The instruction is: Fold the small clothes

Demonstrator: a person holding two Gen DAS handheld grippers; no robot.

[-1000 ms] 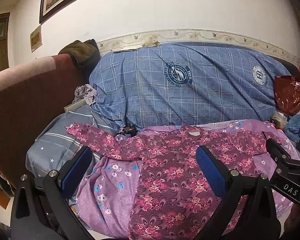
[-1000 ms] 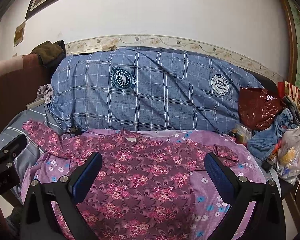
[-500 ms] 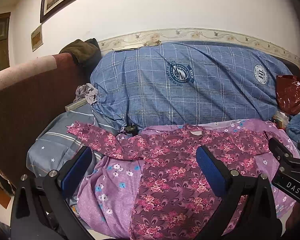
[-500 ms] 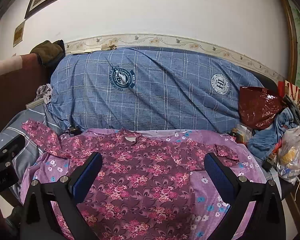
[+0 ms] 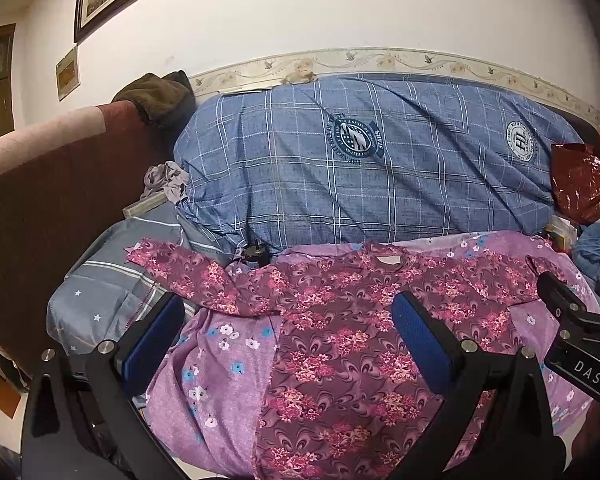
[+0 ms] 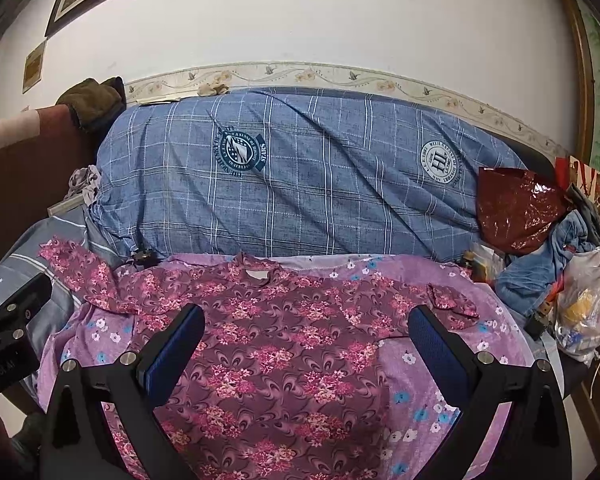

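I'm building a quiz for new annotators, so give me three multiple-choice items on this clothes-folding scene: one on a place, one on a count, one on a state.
1. Where does the maroon floral long-sleeved shirt lie?
A. Draped over the blue plaid bedding roll
B. Spread flat on the lilac flowered sheet
C. Inside the white plastic bag

2. How many round emblems show on the blue plaid bedding roll?
A. One
B. Two
C. Four

3. How do the two grippers stand?
A. Both open, holding nothing
B. Both shut on the shirt
C. Left shut on a sleeve, right open

Answers:
1. B: the shirt lies spread on the lilac flowered sheet, sleeves out, in front of the roll.
2. B: one dark emblem and one pale emblem show.
3. A: the left gripper and right gripper have fingers wide apart above the shirt, gripping no cloth.
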